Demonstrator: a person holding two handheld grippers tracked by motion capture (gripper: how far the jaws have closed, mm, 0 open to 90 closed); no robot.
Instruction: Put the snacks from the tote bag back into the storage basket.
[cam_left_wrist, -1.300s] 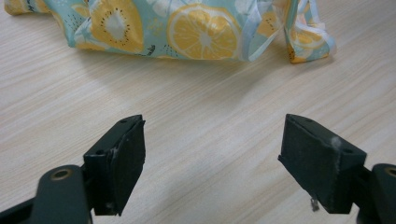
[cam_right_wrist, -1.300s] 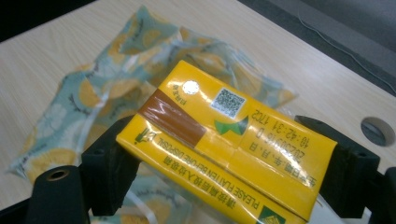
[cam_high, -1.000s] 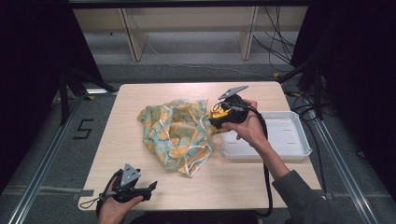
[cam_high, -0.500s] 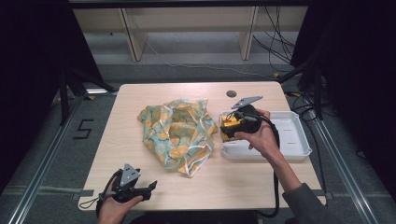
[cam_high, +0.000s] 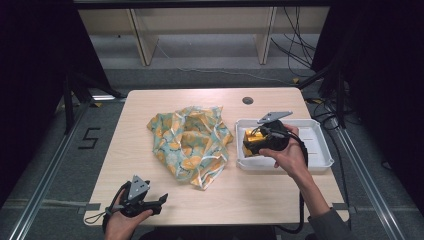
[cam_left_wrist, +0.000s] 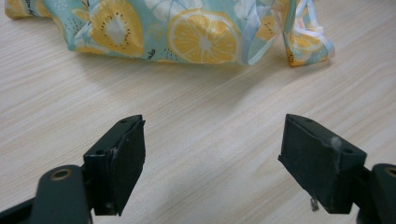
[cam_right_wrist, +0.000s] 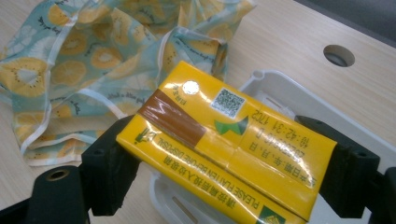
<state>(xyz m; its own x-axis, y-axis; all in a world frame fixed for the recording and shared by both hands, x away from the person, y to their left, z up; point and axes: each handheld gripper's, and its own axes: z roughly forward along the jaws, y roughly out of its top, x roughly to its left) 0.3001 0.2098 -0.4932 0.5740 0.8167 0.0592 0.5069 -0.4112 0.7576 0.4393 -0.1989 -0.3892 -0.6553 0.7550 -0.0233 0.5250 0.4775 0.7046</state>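
**Carton held over tray; left gripper idle at table edge**

Right hand (cam_high: 290, 156): forearm enters from 5 o'clock and runs up toward the table's right half. The hand wraps the right gripper (cam_high: 252, 142) from behind, its jaws pointing toward 9 o'clock and its grey plate on top.

Right gripper, state: jaws closed onto a yellow carton (cam_right_wrist: 229, 140), one pad on each short end, the carton spanning the gap crosswise. The printed top with foil dot and code square faces the camera.

Carton, place: over the left end of the white tray (cam_high: 320, 150), at the table's 3 o'clock. Whether it touches the tray floor cannot be told.

Cloth (cam_high: 190, 142): crumpled fruit-print fabric at table centre, just beside the tray's left rim, at 9 o'clock from the carton.

Left hand (cam_high: 122, 222): at the near edge, 7 o'clock, low over the wood.

Left gripper (cam_left_wrist: 212, 158): jaws wide apart, nothing between them, bare table (cam_left_wrist: 210, 116) under them. The cloth's hem lies ahead at 12 o'clock, well apart.
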